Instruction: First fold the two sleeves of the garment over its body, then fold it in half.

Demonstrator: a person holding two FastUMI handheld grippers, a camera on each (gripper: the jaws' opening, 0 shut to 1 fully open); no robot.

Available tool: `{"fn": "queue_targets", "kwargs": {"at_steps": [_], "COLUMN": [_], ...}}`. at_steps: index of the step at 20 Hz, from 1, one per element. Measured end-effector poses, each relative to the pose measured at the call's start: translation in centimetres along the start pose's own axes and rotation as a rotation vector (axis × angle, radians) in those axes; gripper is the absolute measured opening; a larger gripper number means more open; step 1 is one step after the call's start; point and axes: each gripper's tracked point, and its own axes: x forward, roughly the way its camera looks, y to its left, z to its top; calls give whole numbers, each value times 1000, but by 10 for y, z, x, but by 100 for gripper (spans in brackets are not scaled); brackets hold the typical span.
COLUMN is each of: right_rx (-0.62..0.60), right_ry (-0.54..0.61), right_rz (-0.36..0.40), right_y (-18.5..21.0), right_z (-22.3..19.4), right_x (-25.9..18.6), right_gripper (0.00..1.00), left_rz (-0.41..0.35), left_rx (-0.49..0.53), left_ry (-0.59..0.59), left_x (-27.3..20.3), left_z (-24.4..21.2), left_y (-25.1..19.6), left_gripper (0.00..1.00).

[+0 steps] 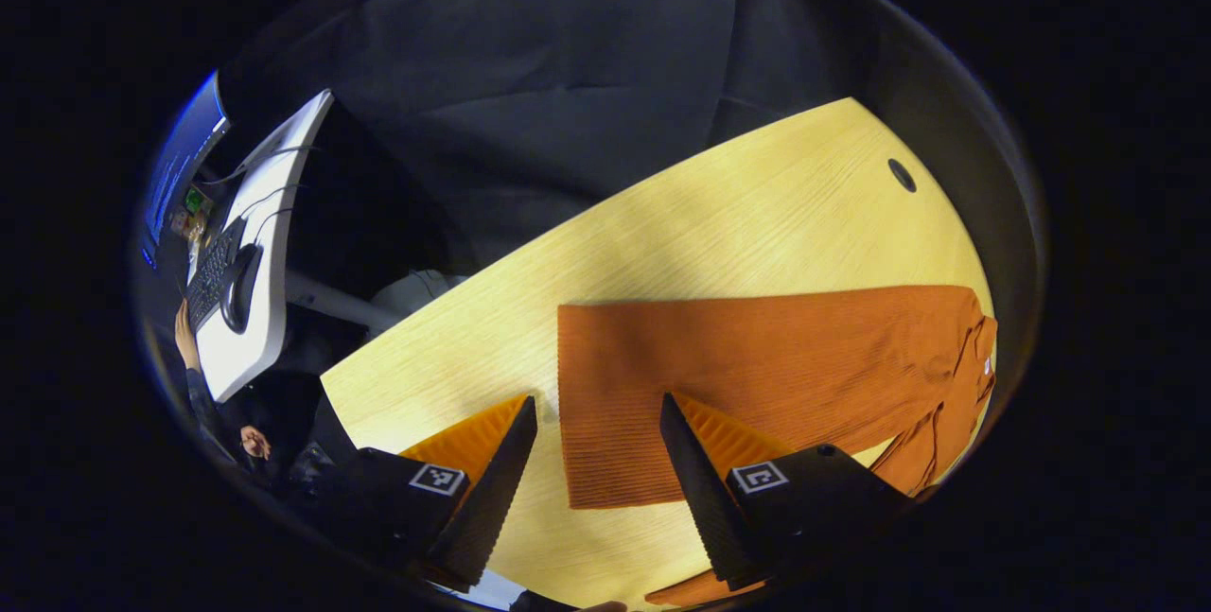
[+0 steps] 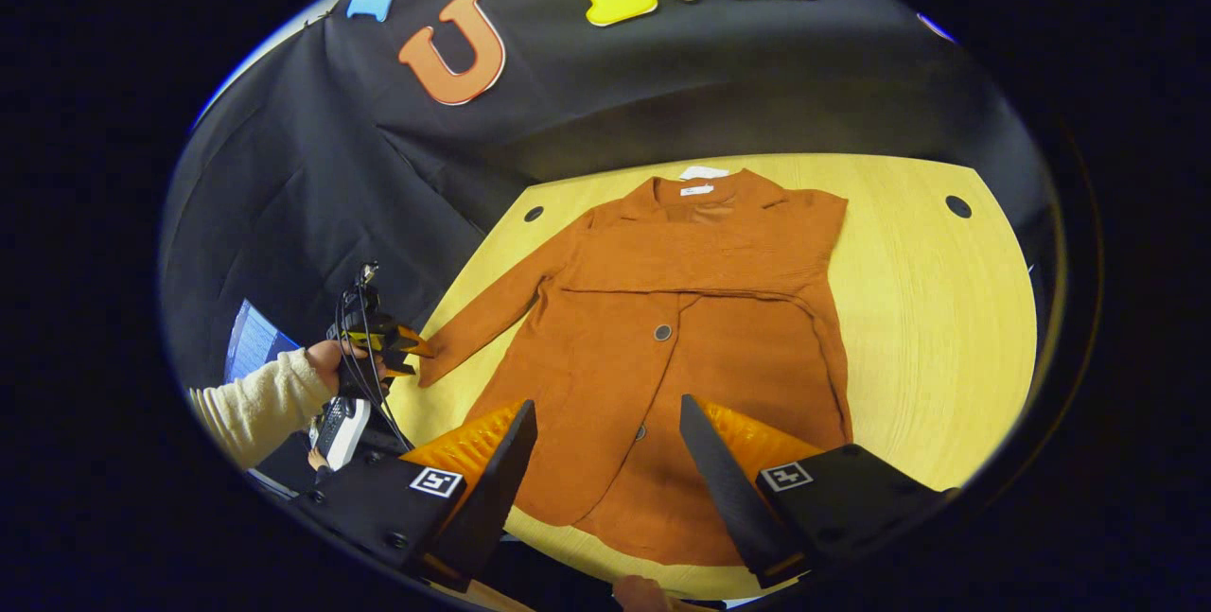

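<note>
An orange jacket [image 2: 681,338] lies flat on the wooden table [image 2: 927,309], collar at the far side. In the right gripper view its right-hand sleeve looks folded across the chest [image 2: 700,257], while its left sleeve [image 2: 492,309] stretches out sideways. My left gripper [image 2: 402,342], held by a hand in a cream sleeve, is at that sleeve's cuff. In the left gripper view the ribbed sleeve [image 1: 757,375] runs away from the open left gripper [image 1: 596,401], with the cuff edge between the fingers. My right gripper [image 2: 605,404] hovers open over the hem [image 2: 643,517].
Cable holes [image 2: 957,206] [image 2: 534,213] pierce the table's far corners. Beyond the table's left edge stands a white desk [image 1: 270,309] with a keyboard [image 1: 213,271] and a monitor [image 1: 180,158], and a person's hand [image 1: 251,442]. The black cloth wall [image 2: 378,167] backs the table.
</note>
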Motion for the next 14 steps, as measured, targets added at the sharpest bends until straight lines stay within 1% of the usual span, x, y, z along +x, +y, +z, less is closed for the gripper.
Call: {"fn": "queue_targets", "kwargs": {"at_steps": [1,2,3,4,7,8,9,10,11,12,13,14], "right_rx": [-1,0,5,13,47,46,40,36,34,34,34,34], "right_ry": [-5,-12,-22,-25,-42,-38,-28,-20,-14,-13,-12,-11], "right_rz": [-9,-16,-40,-50,-25,-23,-26,-26,-24,-23,-23,-25], "right_y": [-3,-5,-10,-13,-5,-6,-8,-9,-8,-7,-6,-6], "right_z": [2,3,5,4,6,2,-1,-5,-8,-9,-10,-12], "right_x": [-2,-6,-9,-11,-18,-20,-20,-21,-21,-21,-22,-25], "right_gripper": [94,98,98,98,98,94,94,98,98,98,94,94], "left_rz": [-8,-12,-16,-21,-30,-32,-33,-34,-34,-35,-37,-41], "left_rx": [-23,-37,-40,-18,10,15,22,23,24,20,22,28], "left_ry": [31,48,80,110,190,212,217,218,214,211,208,207], "left_x": [0,3,3,3,3,2,3,3,2,3,4,4], "left_z": [-1,1,0,0,-2,-2,-2,-2,-2,-2,-2,-2], "left_y": [-1,0,0,1,-3,-4,-4,-5,-5,-7,-11,-15], "left_gripper": [87,87,87,87,87,86,86,82,80,80,70,67]}}
